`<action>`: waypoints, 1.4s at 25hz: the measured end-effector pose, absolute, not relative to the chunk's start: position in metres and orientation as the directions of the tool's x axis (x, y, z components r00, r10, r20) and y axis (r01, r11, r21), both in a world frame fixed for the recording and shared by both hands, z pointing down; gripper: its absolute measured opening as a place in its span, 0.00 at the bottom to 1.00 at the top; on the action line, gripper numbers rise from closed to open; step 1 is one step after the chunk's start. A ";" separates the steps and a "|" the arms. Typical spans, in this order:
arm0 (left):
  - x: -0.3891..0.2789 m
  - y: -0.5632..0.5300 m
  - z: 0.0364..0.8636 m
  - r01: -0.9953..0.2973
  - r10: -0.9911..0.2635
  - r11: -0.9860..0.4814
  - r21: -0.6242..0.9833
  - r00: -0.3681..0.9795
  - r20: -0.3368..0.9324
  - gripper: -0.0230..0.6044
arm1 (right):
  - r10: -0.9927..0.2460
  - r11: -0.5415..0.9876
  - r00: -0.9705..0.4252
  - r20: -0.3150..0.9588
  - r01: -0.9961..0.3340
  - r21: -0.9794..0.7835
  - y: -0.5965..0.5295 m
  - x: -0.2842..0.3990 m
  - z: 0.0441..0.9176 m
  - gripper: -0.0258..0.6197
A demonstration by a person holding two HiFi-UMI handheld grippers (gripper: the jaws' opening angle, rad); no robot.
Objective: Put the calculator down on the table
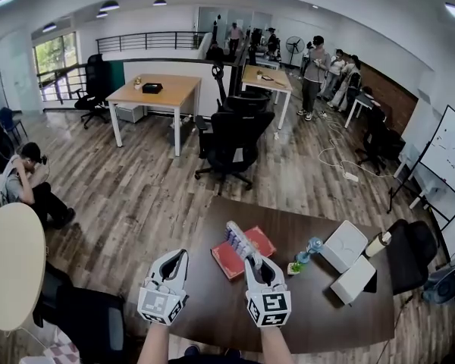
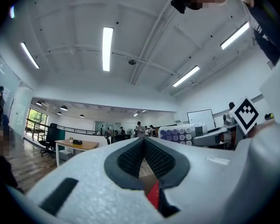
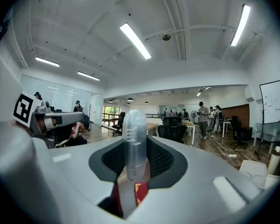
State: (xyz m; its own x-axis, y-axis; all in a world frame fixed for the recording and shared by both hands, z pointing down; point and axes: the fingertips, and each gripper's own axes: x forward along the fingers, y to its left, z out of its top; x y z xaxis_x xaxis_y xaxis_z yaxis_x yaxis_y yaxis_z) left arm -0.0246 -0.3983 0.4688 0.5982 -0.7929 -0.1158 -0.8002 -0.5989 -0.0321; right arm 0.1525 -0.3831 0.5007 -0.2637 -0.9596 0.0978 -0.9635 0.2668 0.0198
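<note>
Grips one slim pale-grey plastic calculator [image 1: 239, 241] with rows of purple keys by its near end in the right tongs [image 1: 255, 262], jaws parted only by the slab's thickness and pressing on both faces. Carries it in the air, not yet on the dark brown wooden tabletop [image 1: 212, 309]. Points its long axis away from the tongs toward 11 o'clock in the head view, with the far end over a red hardcover book [image 1: 227, 262] lying flat. Shows it standing on edge in the right gripper view, keys turned toward the left side.

Holds the left tongs [image 1: 180, 256] at 9 o'clock of the right pair, tips closed together on nothing and apart from the calculator. Leaves the setting down, by judgement, to the right hand alone, probably with a roll of the wrist to lay the slab flat.

Offers bare tabletop at 6 o'clock of the book, under and between the tongs, as a likely landing spot. Risks a tilted rest if lowered straight onto the book's edge.

Counts one calculator, one book and two pairs of tongs. Adds two white boxes [image 1: 343, 245] at 3 o'clock, one small bottle with a blue cap [image 1: 311, 247], one small green item [image 1: 295, 267] and one pale cylinder [image 1: 379, 243].
</note>
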 end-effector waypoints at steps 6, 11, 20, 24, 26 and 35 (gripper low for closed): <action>-0.021 -0.397 0.474 -0.798 -0.792 -0.602 -0.020 0.600 -0.114 0.03 | -0.958 0.271 -0.271 0.099 -0.963 -0.017 -0.383 0.158 0.505 0.22; -0.020 -0.395 0.476 -0.800 -0.793 -0.600 -0.013 0.597 -0.117 0.03 | -0.957 0.269 -0.268 0.106 -0.963 -0.004 -0.381 0.159 0.507 0.22; -0.022 -0.390 0.477 -0.811 -0.804 -0.585 -0.014 0.582 -0.122 0.03 | -0.949 0.279 -0.301 0.098 -0.941 -0.190 -0.381 0.159 0.512 0.22; -0.027 -0.392 0.479 -0.817 -0.810 -0.577 -0.002 0.573 -0.122 0.03 | -0.938 0.259 -0.335 0.087 -0.847 -0.464 -0.382 0.160 0.523 0.22; -0.026 -0.390 0.478 -0.816 -0.809 -0.578 -0.009 0.575 -0.125 0.03 | -0.933 0.240 -0.353 0.070 -0.755 -0.611 -0.382 0.162 0.529 0.22; -0.019 -0.384 0.475 -0.806 -0.797 -0.589 -0.064 0.592 -0.118 0.03 | -0.935 0.126 -0.351 -0.046 -0.210 -0.969 -0.382 0.161 0.550 0.22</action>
